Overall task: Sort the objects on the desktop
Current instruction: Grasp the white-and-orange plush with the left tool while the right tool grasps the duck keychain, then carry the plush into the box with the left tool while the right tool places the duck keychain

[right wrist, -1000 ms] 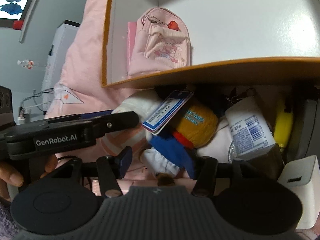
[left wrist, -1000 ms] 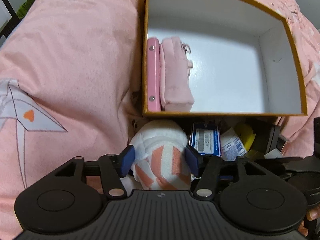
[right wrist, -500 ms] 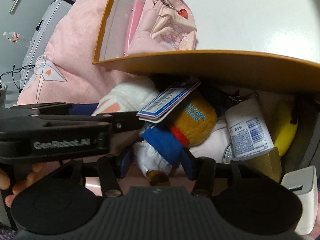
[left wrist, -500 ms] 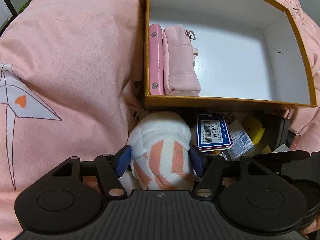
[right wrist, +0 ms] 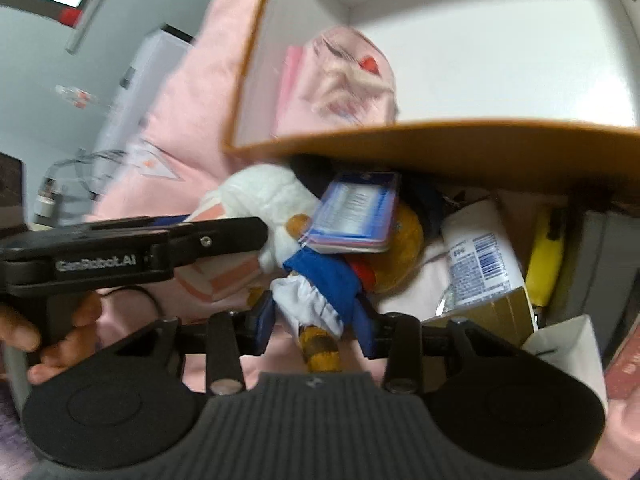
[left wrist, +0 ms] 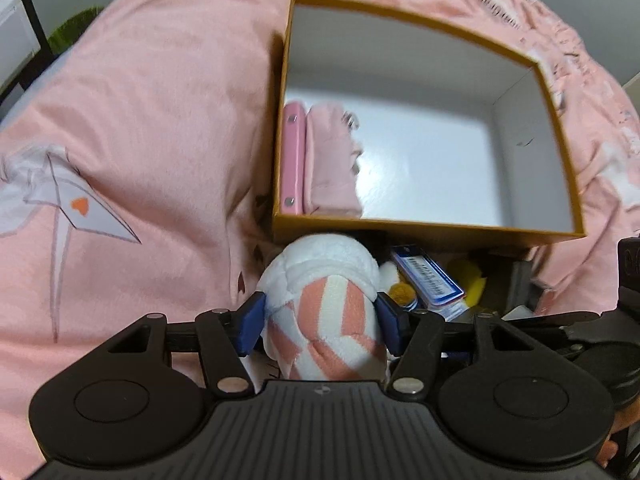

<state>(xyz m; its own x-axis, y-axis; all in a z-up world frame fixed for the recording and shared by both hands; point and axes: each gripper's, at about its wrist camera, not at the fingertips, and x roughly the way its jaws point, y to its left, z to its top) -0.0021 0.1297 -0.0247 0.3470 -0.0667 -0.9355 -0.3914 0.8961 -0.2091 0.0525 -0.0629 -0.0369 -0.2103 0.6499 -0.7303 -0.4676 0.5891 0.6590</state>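
Left tool [left wrist: 320,320] clamped on a white plush toy with pink-and-white stripes [left wrist: 324,304], blue pads pressed into both sides, just in front of the orange-rimmed cardboard box with white inside [left wrist: 432,228] on the pink bedspread [left wrist: 140,120]. Right tool [right wrist: 314,326] closing, pads against a small plush doll in blue and white clothes [right wrist: 320,292]. Inside the box, at its left wall: flat pink case [left wrist: 293,160], soft pink pouch [left wrist: 330,164].
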